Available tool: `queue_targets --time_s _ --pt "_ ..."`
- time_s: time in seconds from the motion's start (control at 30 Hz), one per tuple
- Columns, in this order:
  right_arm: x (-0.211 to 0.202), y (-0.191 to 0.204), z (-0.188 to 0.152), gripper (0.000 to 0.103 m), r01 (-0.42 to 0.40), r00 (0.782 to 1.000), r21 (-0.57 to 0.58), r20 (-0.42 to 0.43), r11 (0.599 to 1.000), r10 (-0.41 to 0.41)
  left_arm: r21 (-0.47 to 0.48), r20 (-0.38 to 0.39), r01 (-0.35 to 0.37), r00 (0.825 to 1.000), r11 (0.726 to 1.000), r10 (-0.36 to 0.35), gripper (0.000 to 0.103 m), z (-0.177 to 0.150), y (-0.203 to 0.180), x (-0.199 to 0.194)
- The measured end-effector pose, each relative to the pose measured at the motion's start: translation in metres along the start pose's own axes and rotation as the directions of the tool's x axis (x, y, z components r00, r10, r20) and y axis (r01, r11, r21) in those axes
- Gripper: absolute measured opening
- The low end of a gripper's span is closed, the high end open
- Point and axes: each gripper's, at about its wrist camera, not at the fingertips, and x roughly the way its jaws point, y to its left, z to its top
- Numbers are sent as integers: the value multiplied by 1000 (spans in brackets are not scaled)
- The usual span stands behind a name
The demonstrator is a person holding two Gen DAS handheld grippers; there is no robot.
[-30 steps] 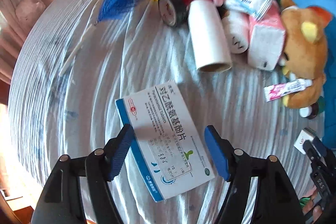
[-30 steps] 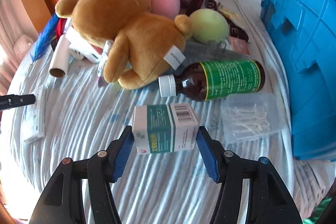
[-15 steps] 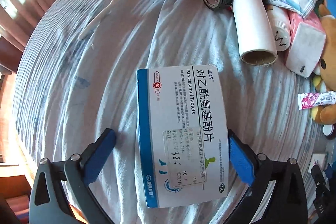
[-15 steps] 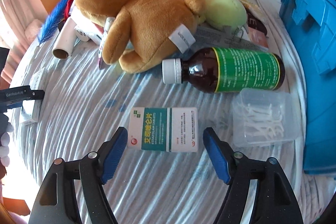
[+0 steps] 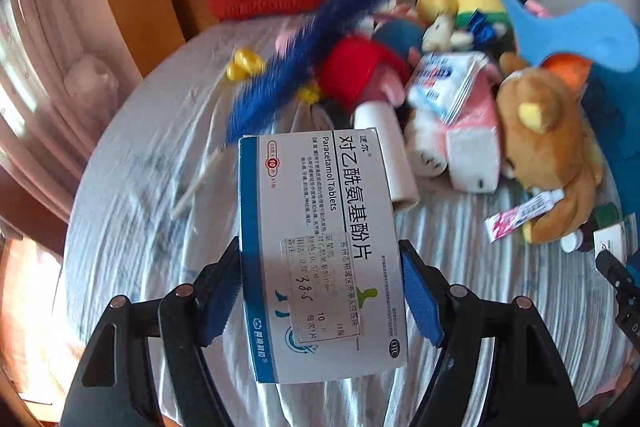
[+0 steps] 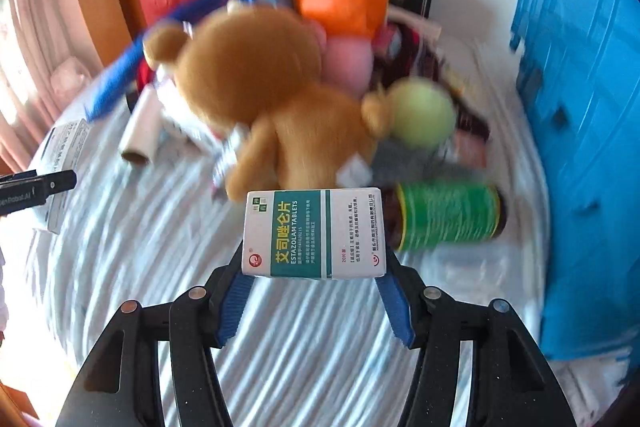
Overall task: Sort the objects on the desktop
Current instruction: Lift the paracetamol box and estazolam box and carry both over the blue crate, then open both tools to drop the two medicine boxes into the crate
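Both grippers clamp medicine boxes above a striped cloth-covered table.
Left gripper (image 5: 320, 301) jaws closing on the Paracetamol box (image 5: 316, 251); right gripper (image 6: 314, 301) jaws closing on the Estazolam box (image 6: 314, 233); striped cloth (image 6: 300, 343) below, blue crate (image 6: 588, 147) right.

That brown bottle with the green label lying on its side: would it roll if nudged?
Probably: the brown bottle is round and lies on its side. The rumpled striped cloth might slow it. It looks like glass, so possibly heavy and breakable.

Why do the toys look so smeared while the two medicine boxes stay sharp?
Right wrist view: brown teddy bear and green ball blur heavily; the green-and-white box is crisp. Left wrist view: milder blur on the blue feather; the blue-and-white box is crisp. Both views: fisheye bending.
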Motion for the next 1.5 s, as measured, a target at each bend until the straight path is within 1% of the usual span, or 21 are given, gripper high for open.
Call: queue_targets --time_s 0.1,0.17,0.2,0.23,0.33,0.37,0.5,0.57,0.67,0.73,0.77,0.83,0.87,0.93,0.97,1.03,1.07,1.13,1.3,1.4,1.5 --pt "-31 2 22 58 20 994 10 105 1000 -21 55 134 34 990 998 -41 73 17 -7 -37" --pt "-57 4 38 58 43 980 18 192 999 -46 98 207 70 974 993 -89 73 31 -13 -59" --pt "-70 4 46 58 61 971 20 231 998 -64 121 243 94 962 988 -121 73 37 -16 -71" --pt "-86 4 55 58 84 956 26 280 996 -88 144 272 115 950 983 -152 73 44 -22 -83" --pt "-127 -3 73 58 131 916 65 373 989 -145 217 345 183 905 959 -251 73 63 -44 -116" --pt "-142 -5 79 58 150 898 84 405 985 -171 240 361 207 888 948 -285 73 69 -53 -126" --pt "-194 -21 91 58 268 822 158 477 951 -311 325 407 307 809 895 -425 73 83 -101 -163" --pt "-220 -41 91 58 327 780 203 493 923 -385 362 421 333 775 870 -472 73 85 -127 -179" --pt "-247 -77 83 58 372 732 263 506 890 -456 403 439 360 731 841 -523 73 84 -175 -205" --pt "-263 -110 74 58 402 707 298 499 865 -501 417 448 381 704 825 -551 73 83 -213 -221" --pt "-268 -125 70 58 410 701 310 494 858 -514 425 448 389 694 817 -563 73 84 -232 -229" --pt "-274 -158 62 59 424 702 328 471 844 -535 435 440 396 690 809 -575 73 82 -273 -243" --pt "-277 -179 57 59 425 708 336 456 841 -540 443 430 404 687 800 -586 73 80 -296 -249" --pt "-281 -218 48 59 438 716 350 421 828 -557 451 420 406 690 795 -590 73 80 -335 -261" --pt "-282 -232 44 59 445 719 352 408 824 -563 456 411 407 692 792 -593 73 78 -355 -265" --pt "-286 -262 36 59 459 727 355 377 815 -574 462 382 411 707 786 -595 74 71 -386 -271" --pt "-286 -279 32 59 465 735 355 356 811 -577 470 363 420 710 776 -604 74 69 -402 -273" --pt "-285 -299 21 59 473 744 355 330 807 -581 485 341 414 722 770 -603 74 60 -426 -274" --pt "-284 -341 5 59 476 757 356 299 804 -581 511 301 389 754 767 -584 74 43 -465 -271" --pt "-280 -359 1 59 471 768 353 287 808 -573 507 279 393 767 767 -577 74 41 -479 -268" --pt "-275 -364 -1 59 480 773 336 275 810 -572 502 269 391 778 772 -569 74 40 -485 -264"
